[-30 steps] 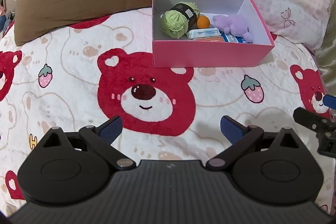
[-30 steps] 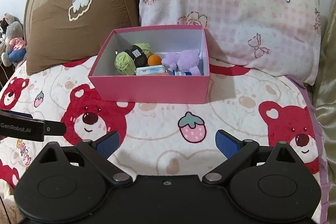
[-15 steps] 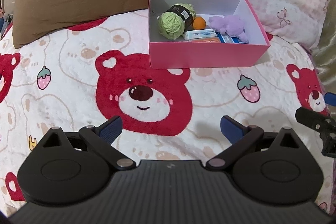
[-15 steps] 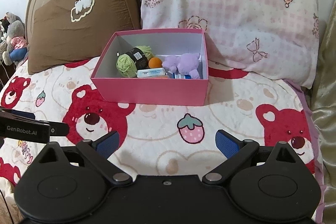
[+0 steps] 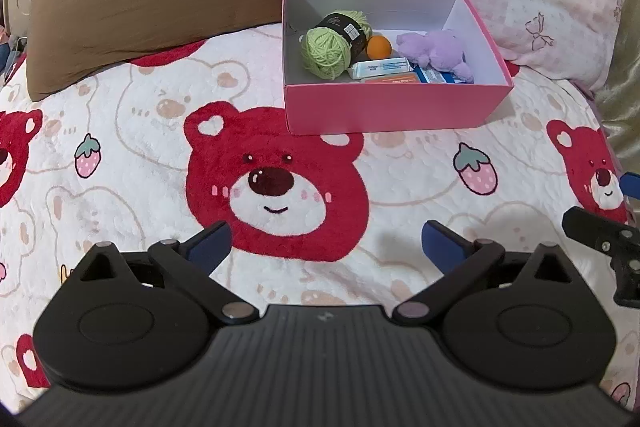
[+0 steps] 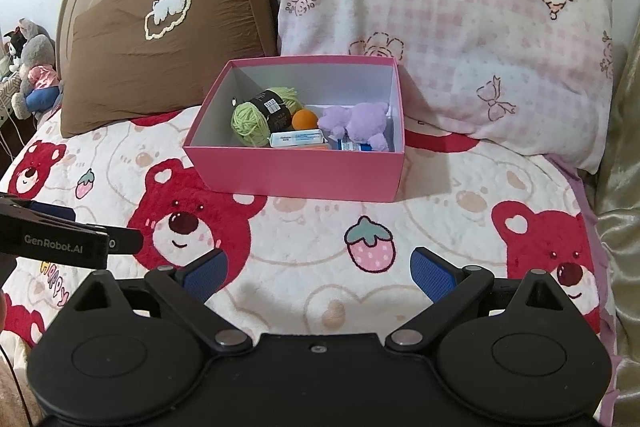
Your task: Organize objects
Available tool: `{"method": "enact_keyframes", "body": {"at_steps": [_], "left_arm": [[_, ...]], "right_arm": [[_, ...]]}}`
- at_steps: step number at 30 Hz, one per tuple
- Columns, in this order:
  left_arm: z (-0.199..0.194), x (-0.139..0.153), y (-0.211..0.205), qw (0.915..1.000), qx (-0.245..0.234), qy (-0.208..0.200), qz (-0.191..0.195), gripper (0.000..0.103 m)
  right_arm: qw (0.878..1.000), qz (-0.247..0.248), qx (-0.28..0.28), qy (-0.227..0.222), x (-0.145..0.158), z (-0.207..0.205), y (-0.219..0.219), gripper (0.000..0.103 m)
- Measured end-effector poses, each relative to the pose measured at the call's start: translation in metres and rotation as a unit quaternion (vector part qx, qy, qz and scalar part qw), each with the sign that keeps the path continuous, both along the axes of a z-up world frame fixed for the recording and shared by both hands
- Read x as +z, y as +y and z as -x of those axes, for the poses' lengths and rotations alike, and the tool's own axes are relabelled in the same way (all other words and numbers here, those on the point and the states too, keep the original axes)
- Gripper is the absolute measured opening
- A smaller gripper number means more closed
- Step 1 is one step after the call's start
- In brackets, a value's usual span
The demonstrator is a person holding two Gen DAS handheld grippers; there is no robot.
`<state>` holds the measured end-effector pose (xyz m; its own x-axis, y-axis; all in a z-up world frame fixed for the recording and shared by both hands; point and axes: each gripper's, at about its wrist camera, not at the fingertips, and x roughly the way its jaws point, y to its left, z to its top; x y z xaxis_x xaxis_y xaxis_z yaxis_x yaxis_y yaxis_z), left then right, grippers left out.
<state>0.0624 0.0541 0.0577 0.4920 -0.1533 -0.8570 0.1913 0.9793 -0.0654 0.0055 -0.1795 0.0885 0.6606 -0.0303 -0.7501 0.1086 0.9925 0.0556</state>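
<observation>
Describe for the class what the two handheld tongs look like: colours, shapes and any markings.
Both tongs, left and right, have a matte black body with a ribbed top, two rounded black discs, silver pivot rivets and angled black links ending in blue textured pads. The left tool's side, seen from the right wrist camera, carries white lettering "GenRobot.AI". No cables or sleeves show.

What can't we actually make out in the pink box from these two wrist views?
- Orange flat pack: both views, mostly hidden behind the pink box's front wall.
- Blue packet: right view, covered by the purple plush.
- Print on the white packet: too small to read.
- Box floor behind the green yarn: hidden.
</observation>
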Motion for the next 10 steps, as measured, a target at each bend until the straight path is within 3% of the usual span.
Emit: {"method": "enact_keyframes", "body": {"at_steps": [10], "left_arm": [[0.0014, -0.0011, 0.0023, 1.0000, -0.001, 0.001, 0.000, 0.103]], "right_arm": [[1.000, 0.003, 0.000, 0.004, -0.0001, -0.0025, -0.0016, 0.099]]}}
